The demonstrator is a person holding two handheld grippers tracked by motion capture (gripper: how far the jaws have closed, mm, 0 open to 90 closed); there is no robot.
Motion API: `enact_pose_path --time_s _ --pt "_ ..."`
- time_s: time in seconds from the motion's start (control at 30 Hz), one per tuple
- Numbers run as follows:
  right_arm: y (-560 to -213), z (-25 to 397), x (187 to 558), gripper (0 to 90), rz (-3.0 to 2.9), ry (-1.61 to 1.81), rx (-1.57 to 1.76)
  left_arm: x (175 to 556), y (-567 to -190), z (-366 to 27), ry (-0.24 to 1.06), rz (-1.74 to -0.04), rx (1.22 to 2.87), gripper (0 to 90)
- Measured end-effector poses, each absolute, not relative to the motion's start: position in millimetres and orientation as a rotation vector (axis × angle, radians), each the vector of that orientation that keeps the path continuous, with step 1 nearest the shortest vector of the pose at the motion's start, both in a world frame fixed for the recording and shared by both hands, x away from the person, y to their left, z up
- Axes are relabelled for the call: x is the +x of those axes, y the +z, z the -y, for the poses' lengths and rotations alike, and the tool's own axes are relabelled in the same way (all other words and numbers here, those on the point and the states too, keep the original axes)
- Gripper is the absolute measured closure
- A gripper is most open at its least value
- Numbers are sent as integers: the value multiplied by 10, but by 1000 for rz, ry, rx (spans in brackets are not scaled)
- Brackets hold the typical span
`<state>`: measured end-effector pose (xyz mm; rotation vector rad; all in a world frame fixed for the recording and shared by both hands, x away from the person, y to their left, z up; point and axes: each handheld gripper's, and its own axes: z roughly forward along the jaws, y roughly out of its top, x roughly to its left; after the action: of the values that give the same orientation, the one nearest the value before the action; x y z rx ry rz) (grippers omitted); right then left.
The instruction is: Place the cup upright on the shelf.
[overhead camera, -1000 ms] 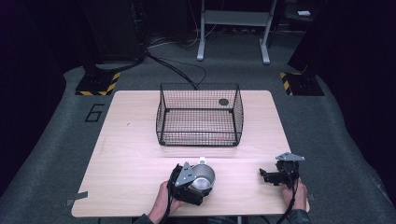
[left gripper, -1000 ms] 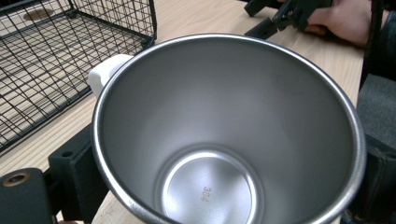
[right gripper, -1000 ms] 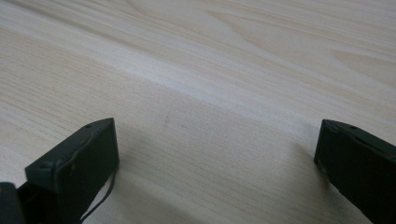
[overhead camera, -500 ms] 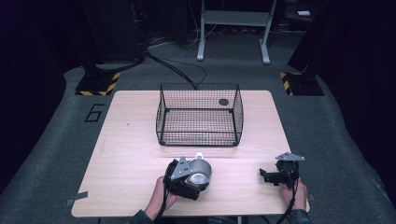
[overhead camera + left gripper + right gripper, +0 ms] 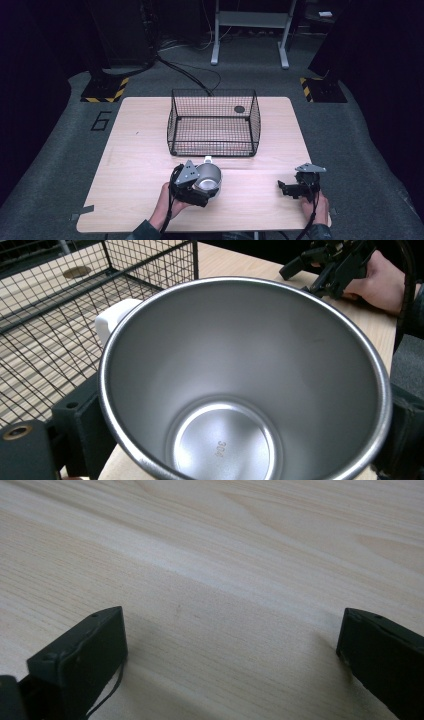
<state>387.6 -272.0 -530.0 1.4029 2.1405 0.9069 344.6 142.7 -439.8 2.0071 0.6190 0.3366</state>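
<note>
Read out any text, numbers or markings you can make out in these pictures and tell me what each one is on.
"6": a large dark numeral on the grey floor mat left of the table, seen in the high view.
"304", roughly: small characters stamped on the inside bottom of the steel cup, turned sideways in the left gripper view; the last character is unclear.
Yellow and black hazard stripes on the floor stand bases carry no words.

Bright lit table [image 5: 150, 150], dark surroundings, soft focus.

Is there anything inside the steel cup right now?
No, the steel cup is empty; its bare bottom shows in the left gripper view.
</note>
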Motion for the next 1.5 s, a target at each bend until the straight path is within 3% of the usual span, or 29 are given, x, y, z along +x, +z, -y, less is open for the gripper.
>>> enact_pose_path --time_s 1.5 --pt "-5304 2732 3914 0 -2169 921 1359 3980 -3700 -1536 398 -601 1968 77"
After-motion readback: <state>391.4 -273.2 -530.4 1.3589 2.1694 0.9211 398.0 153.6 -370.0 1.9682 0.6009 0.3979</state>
